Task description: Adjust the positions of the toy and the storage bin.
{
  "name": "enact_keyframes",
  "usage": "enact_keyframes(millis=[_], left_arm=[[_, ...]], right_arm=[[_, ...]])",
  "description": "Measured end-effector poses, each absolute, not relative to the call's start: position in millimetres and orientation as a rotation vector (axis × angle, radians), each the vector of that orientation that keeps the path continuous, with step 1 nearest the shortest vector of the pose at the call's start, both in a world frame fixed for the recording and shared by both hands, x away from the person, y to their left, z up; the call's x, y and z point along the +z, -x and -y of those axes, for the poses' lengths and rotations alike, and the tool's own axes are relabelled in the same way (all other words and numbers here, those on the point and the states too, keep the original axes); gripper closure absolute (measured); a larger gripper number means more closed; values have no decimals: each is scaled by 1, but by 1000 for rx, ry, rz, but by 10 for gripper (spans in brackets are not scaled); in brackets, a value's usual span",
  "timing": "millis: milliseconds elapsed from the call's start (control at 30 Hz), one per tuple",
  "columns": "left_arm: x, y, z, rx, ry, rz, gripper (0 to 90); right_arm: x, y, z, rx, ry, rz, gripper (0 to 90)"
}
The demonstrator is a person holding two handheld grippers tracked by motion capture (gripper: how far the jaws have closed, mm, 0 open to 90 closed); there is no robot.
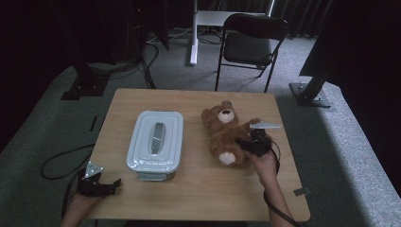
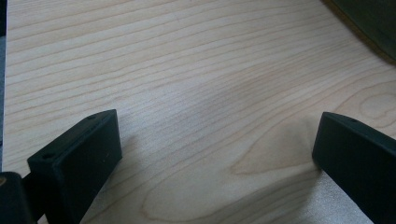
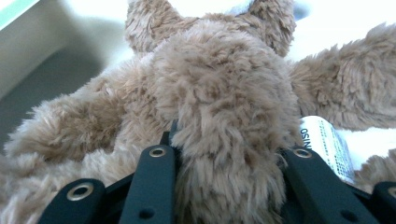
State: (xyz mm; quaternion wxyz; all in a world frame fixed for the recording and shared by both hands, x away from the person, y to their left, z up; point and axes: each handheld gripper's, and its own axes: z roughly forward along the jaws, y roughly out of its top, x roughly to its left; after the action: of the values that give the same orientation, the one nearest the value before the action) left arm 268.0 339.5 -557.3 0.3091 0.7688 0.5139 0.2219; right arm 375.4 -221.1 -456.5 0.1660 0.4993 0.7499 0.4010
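Fur fills the gap between the right gripper's (image 3: 229,186) jaws in its own view: they are clenched on a limb of the one teddy bear (image 3: 224,93). From the high view, that bear (image 1: 226,135) lies on the table (image 1: 198,198) right of a single lidded box (image 1: 156,144), right gripper (image 1: 247,143) at its side. In the left gripper view, the left gripper (image 2: 217,154) stands spread wide over bare wood.

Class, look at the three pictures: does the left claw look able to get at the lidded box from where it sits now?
Probably yes. The left claw sits open over bare table at the near left edge, the box lies just beyond it, and nothing stands between them. The right claw is busy gripping the teddy bear.
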Motion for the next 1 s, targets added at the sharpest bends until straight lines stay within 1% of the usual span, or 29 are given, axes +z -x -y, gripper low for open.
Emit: enact_keyframes(millis=[33,67,100,133,200,300,433,467,500,533,567,600,633,667,733,800,900,933,1000], left_arm=[[-557,-268,-340,586,-2032,-1358,20],[-557,-268,-340,586,-2032,-1358,20],[-557,-268,-339,586,-2032,-1358,20],[-557,-268,-339,586,-2032,-1358,20],[-557,-268,-339,586,-2032,-1358,20],[-557,-268,-339,586,-2032,-1358,20],[-557,-268,-340,586,-2033,-1355,20],[-557,-268,-340,585,-2033,-1354,20],[-557,-268,-340,585,-2033,-1354,20],[-557,-268,-340,585,-2034,-1354,20],[-557,-268,-340,585,-2034,-1354,20],[-557,-268,-340,585,-2034,-1354,20],[-557,-268,-340,585,-2034,-1354,20],[-557,-268,-340,585,-2034,-1354,20],[-557,-269,-340,585,-2035,-1353,19],[-557,-269,-339,581,-2041,-1342,19],[-557,-269,-338,573,-2047,-1328,18],[-556,-270,-337,537,-2027,-1317,18],[-556,-271,-336,524,-2016,-1314,18]], right_arm=[[-449,-382,231,1115,-1458,-2061,675],[-449,-382,231,1115,-1458,-2061,675],[-443,-393,242,1096,-1510,-1978,674],[-443,-393,242,1096,-1510,-1978,674],[-440,-405,251,1063,-1549,-1918,674],[-442,-425,267,992,-1638,-1807,672],[-447,-436,278,984,-1693,-1761,668],[-453,-441,281,967,-1714,-1758,654],[-470,-450,282,896,-1748,-1793,583],[-470,-450,282,896,-1748,-1793,583],[-487,-454,282,868,-1760,-1841,461],[-487,-454,282,868,-1760,-1841,461],[-488,-452,284,901,-1757,-1826,422],[-488,-452,284,901,-1757,-1826,422],[-482,-448,289,937,-1808,-1798,267],[-474,-443,293,962,-1789,-1812,202],[-467,-437,296,979,-1758,-1806,215],[-460,-432,297,1016,-1747,-1796,170],[-450,-426,294,1057,-1717,-1798,147]])
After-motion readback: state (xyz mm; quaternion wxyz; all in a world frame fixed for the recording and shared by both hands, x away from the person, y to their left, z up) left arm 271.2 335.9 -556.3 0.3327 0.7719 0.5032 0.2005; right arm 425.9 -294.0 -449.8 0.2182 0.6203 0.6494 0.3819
